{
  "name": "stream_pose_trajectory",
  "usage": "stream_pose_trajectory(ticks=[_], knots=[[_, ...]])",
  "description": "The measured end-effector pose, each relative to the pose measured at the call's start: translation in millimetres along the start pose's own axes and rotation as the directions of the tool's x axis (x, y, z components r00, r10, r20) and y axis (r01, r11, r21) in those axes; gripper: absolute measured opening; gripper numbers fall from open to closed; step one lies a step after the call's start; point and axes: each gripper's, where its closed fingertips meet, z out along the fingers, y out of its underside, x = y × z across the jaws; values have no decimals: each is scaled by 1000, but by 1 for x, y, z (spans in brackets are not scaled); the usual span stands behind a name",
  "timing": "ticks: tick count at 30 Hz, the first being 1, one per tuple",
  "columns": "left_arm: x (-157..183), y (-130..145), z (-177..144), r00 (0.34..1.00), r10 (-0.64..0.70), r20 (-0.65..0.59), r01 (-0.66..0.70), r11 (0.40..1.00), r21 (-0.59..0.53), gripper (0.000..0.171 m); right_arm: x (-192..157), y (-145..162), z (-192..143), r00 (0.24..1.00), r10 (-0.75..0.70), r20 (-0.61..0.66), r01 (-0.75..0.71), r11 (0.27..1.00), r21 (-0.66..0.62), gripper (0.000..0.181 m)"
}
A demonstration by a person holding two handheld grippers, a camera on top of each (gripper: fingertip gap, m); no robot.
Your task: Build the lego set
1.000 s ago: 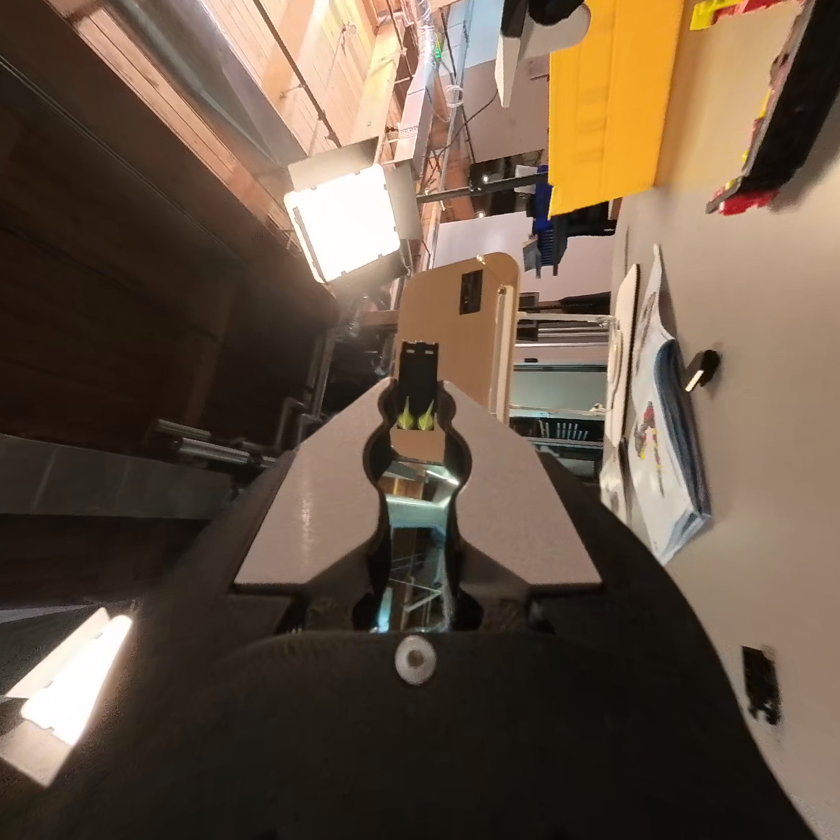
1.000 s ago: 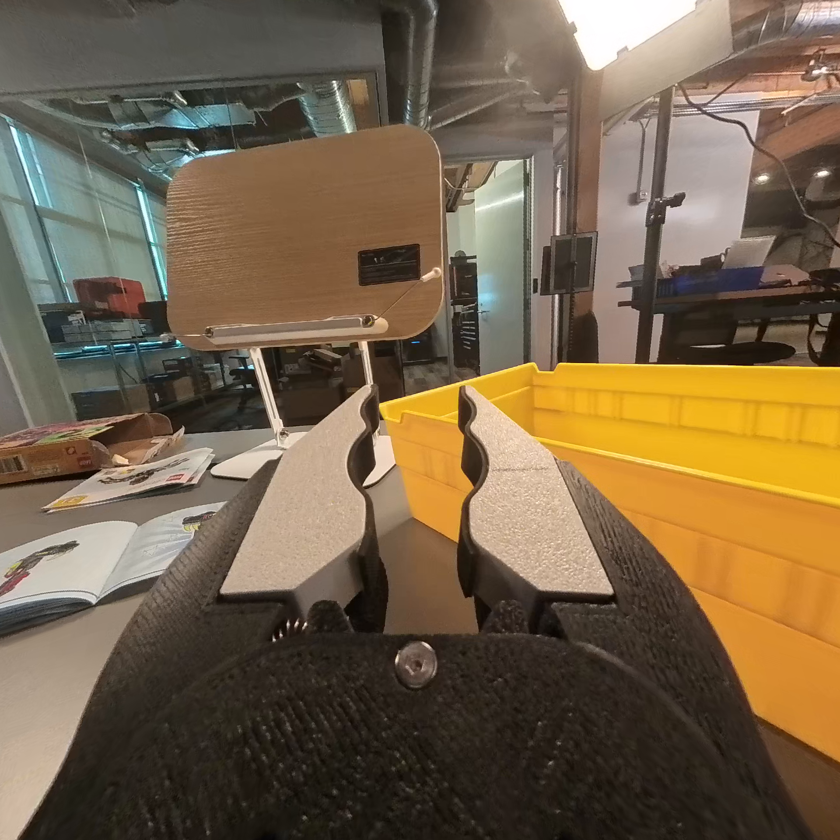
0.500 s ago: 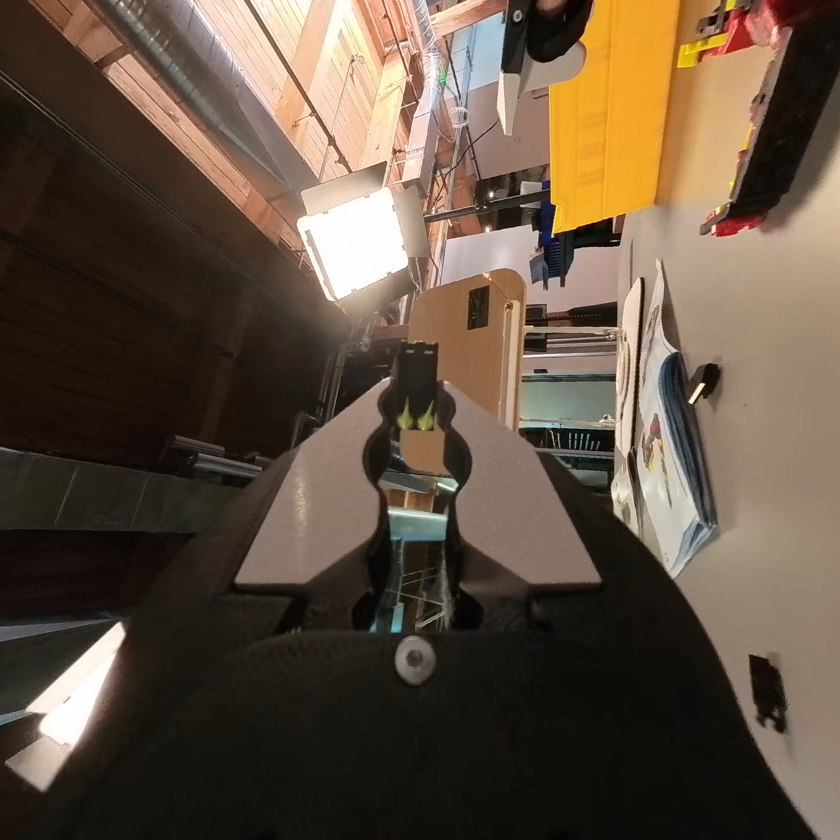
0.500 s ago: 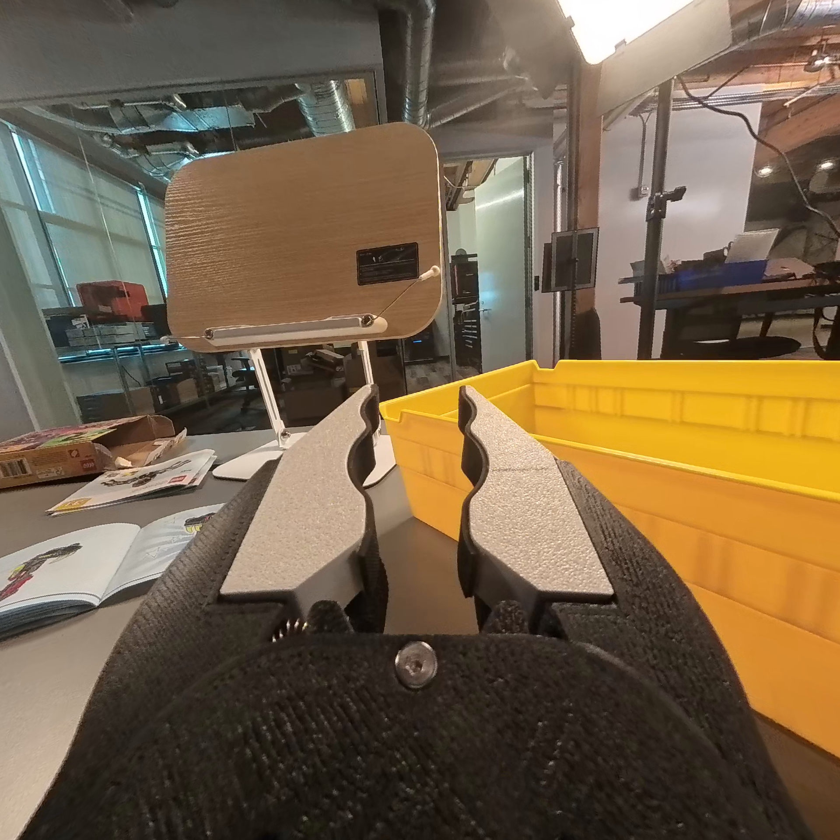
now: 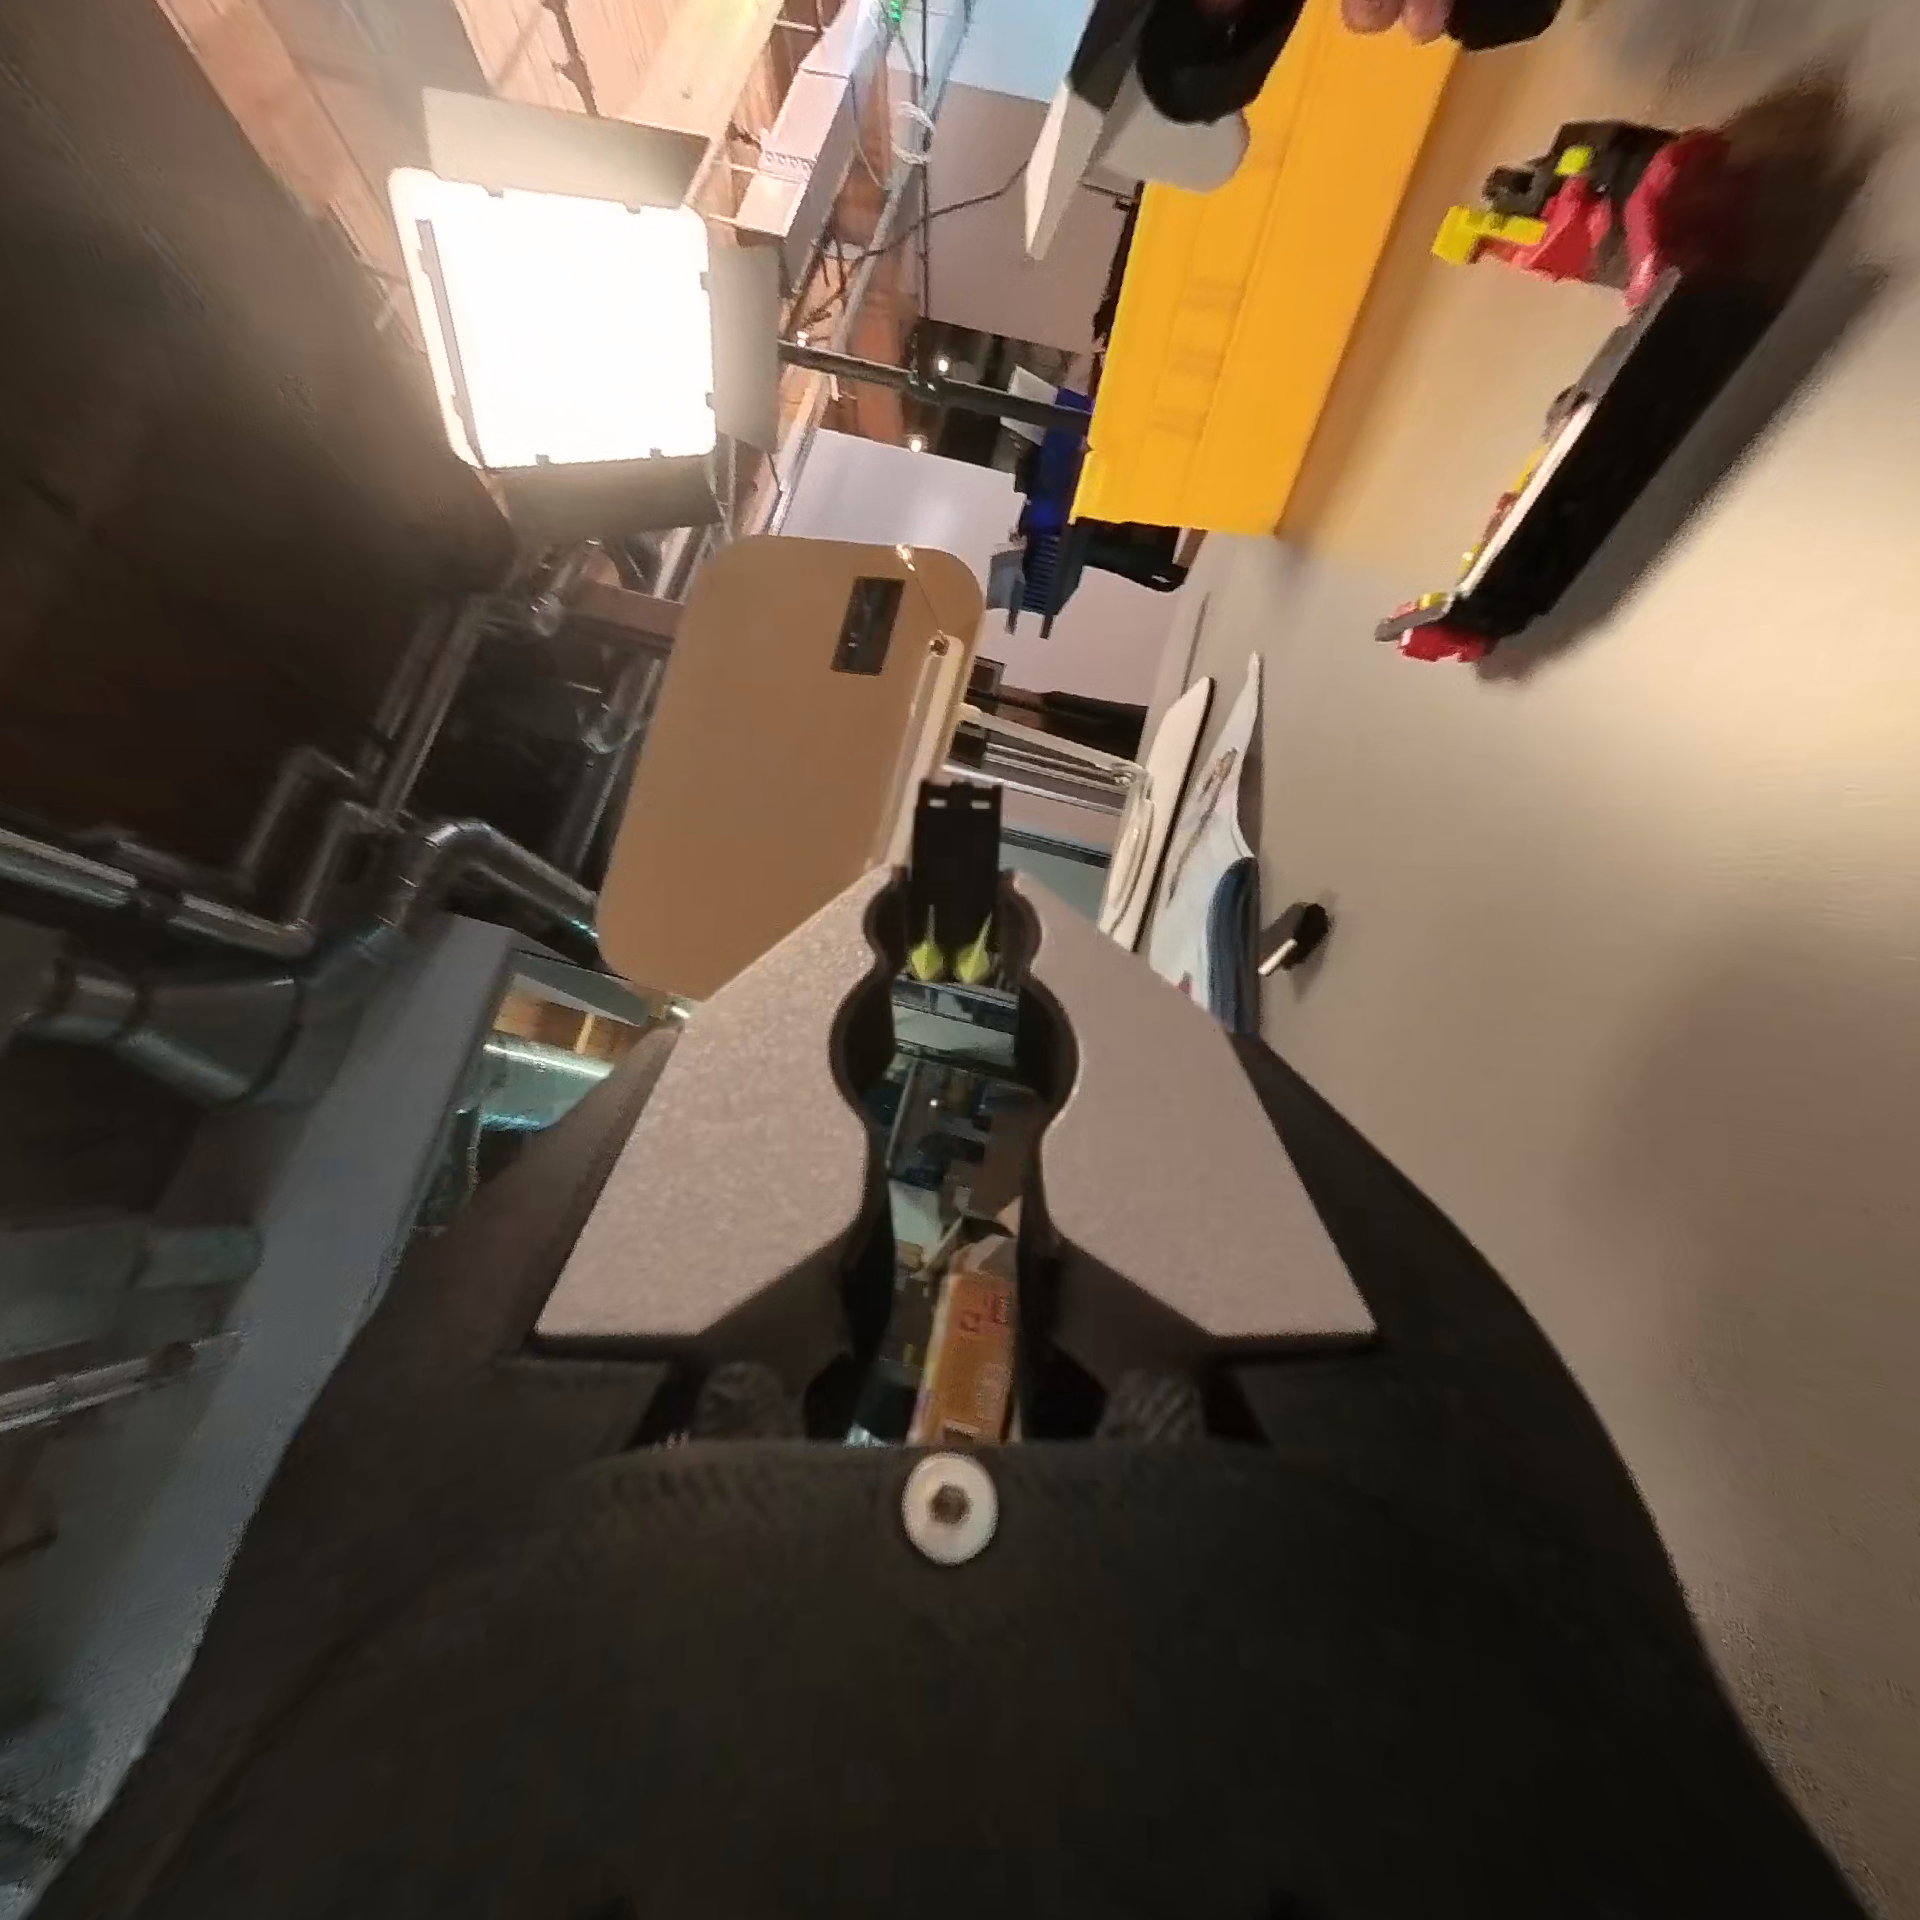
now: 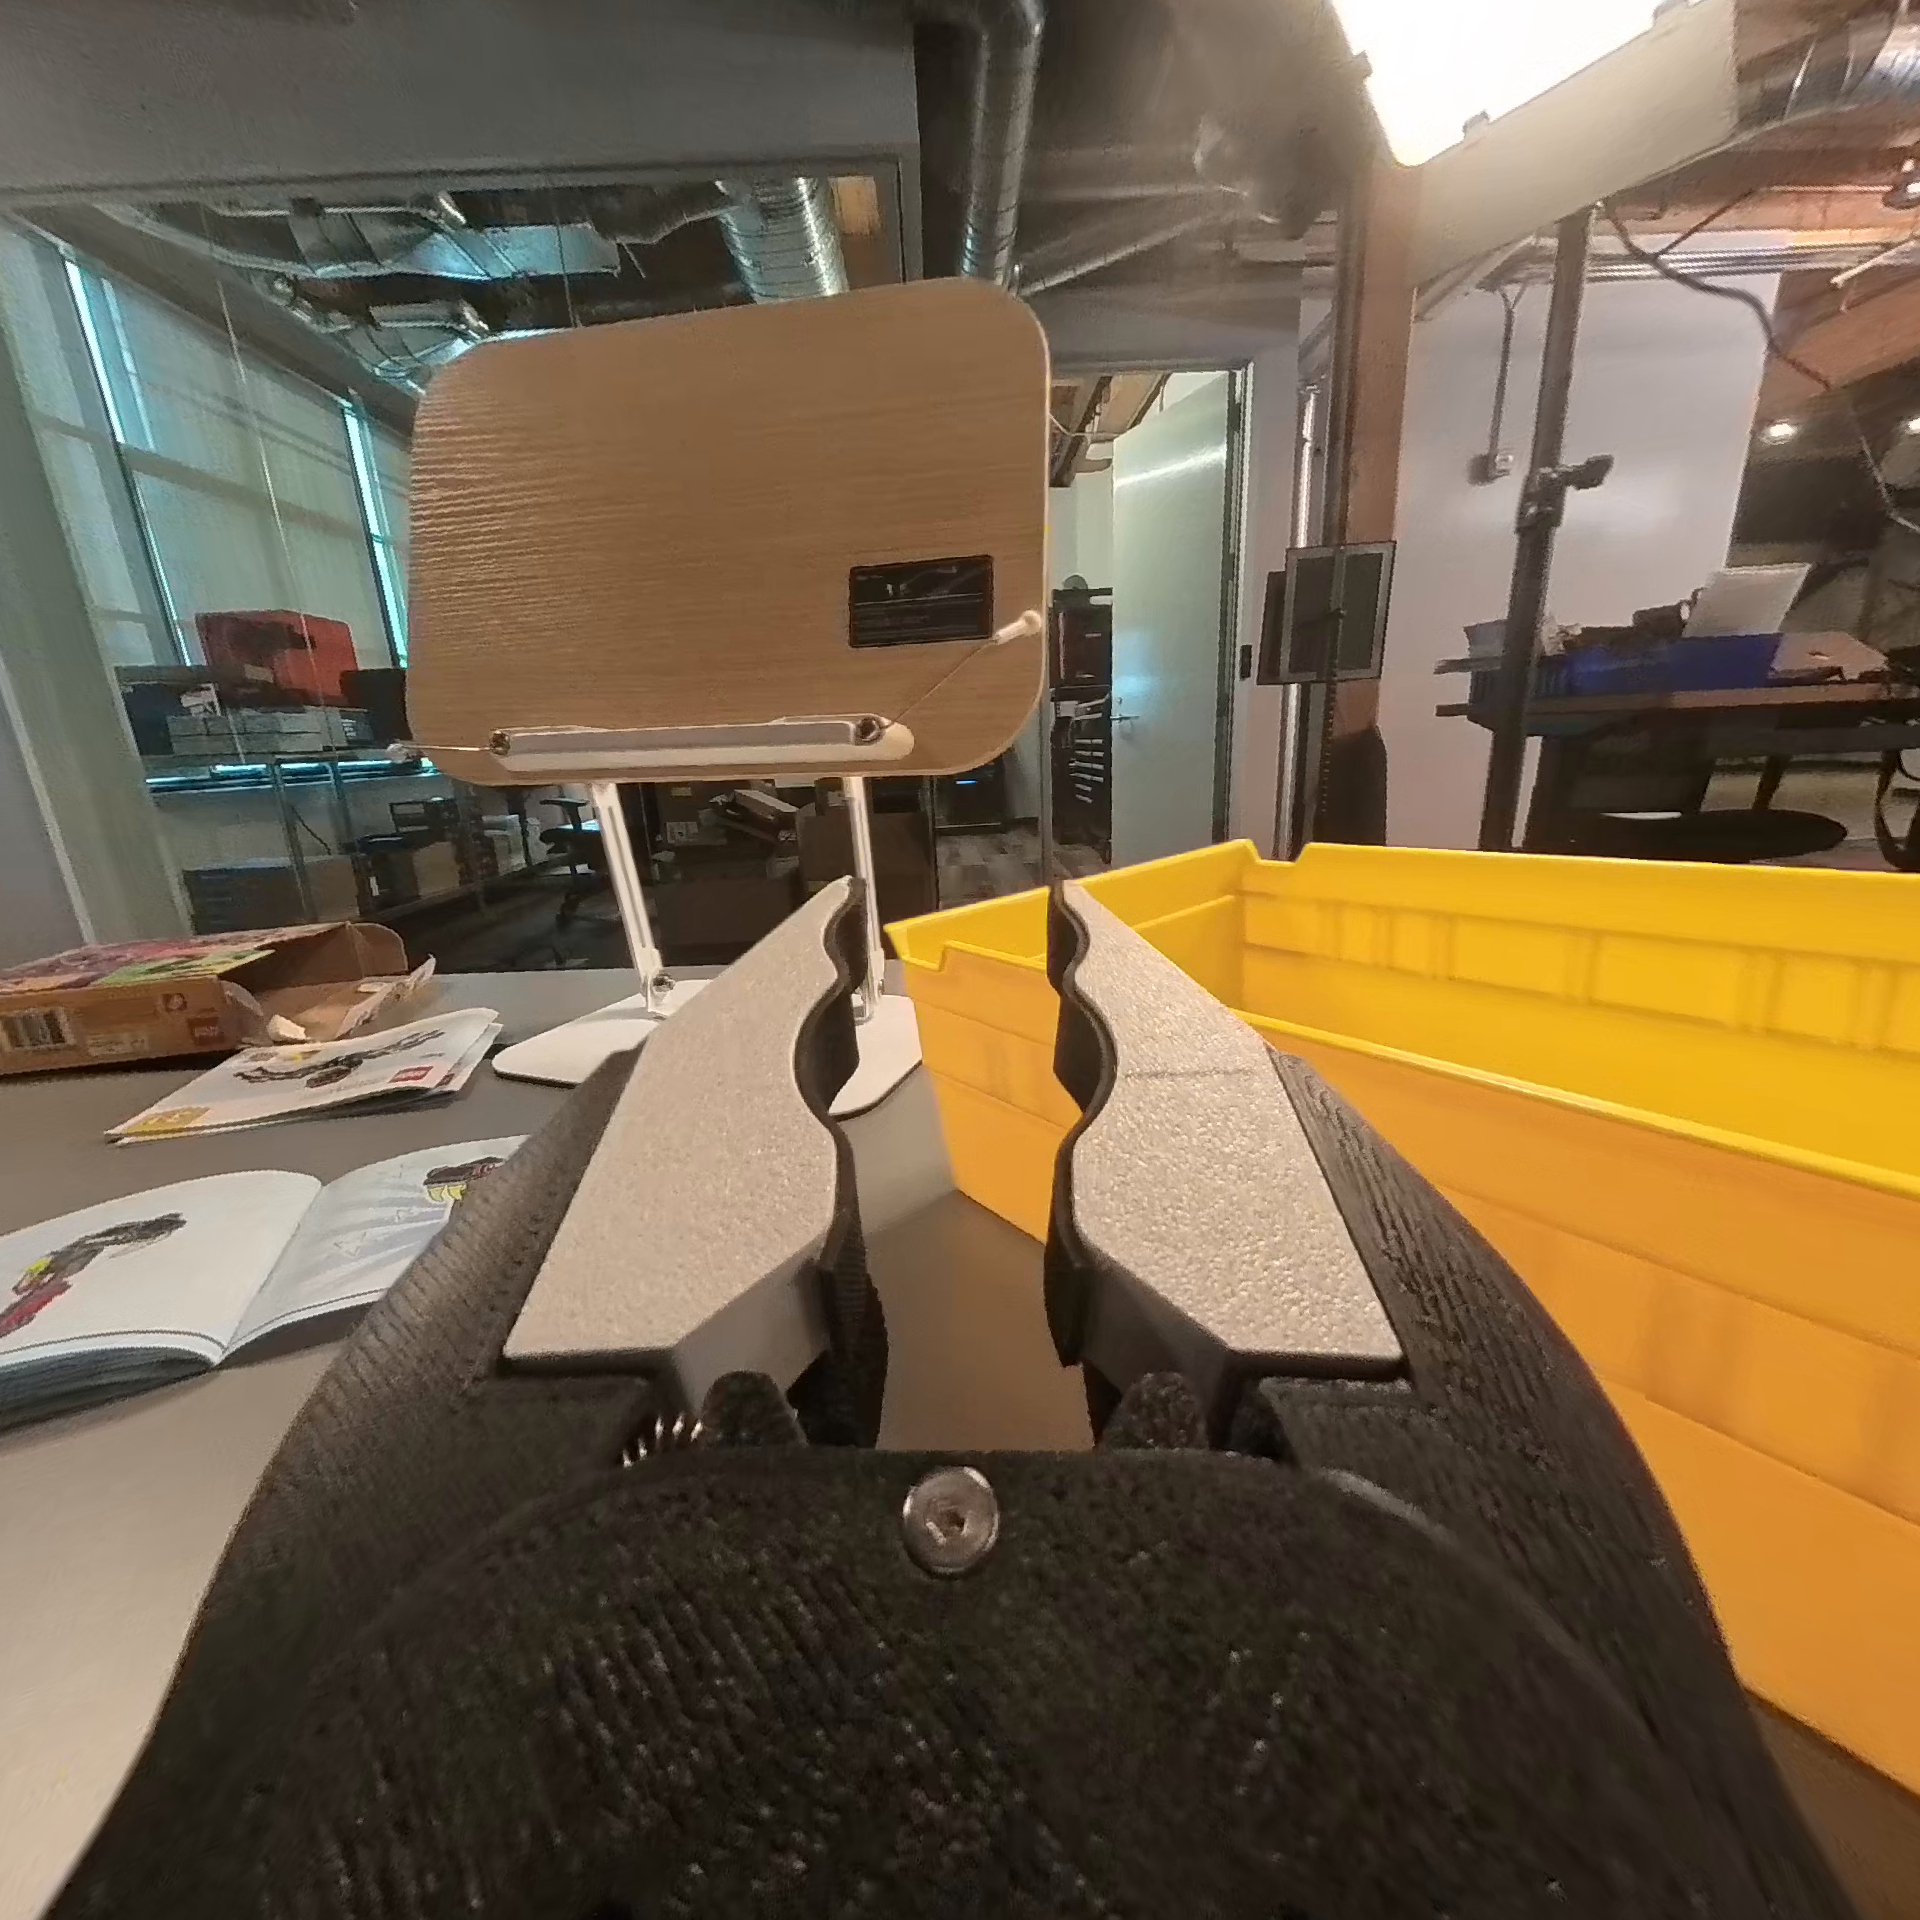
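Observation:
My left gripper point(image 5: 954, 906) is rolled on its side, with the table to its right. It is shut on a small black lego piece point(image 5: 956, 836) with two yellow-green spikes, held at the fingertips above the table. A red, black and yellow lego model point(image 5: 1590, 213) stands on the table point(image 5: 1662, 1039) at the far right, blurred. A loose black piece point(image 5: 1294, 933) lies by the open instruction booklet point(image 5: 1231, 914). My right gripper point(image 6: 951, 920) is open and empty, low over the table next to the yellow bin point(image 6: 1558, 1122). It also shows in the left wrist view point(image 5: 1153, 114).
A dark flat tray point(image 5: 1683, 416) with red and yellow pieces at its edge lies near the model. A wooden book stand point(image 6: 727, 561) stands behind the bin. Two booklets point(image 6: 156, 1278) point(image 6: 312, 1075) and a torn cardboard box point(image 6: 156, 987) lie at the left.
My left gripper has swung with the black piece still in it. The lego model and dark tray have come further into its view. The right gripper has hardly moved.

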Motion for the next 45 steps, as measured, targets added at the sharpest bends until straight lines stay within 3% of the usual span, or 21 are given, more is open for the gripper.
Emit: stream_pose_trajectory(ticks=[3, 7, 12, 45], knots=[[7, 3, 7, 999, -30, -24, 30, 999, -13, 15, -4, 2, 9, 999, -33, 6, 33, 999, 4, 32], [14, 19, 29, 999, 23, -31, -26, 997, -71, 15, -8, 8, 29, 998, -62, 15, 62, 998, 8, 31], [23, 19, 32, 996, 66, -67, -71, 994, -83, 15, -19, 15, 46, 994, -89, 63, 89, 996, 5, 31], [12, 29, 27, 998, 63, -3, -63, 992, -108, 15, -27, 16, 47, 991, -77, 109, 77, 997, 3, 30]])
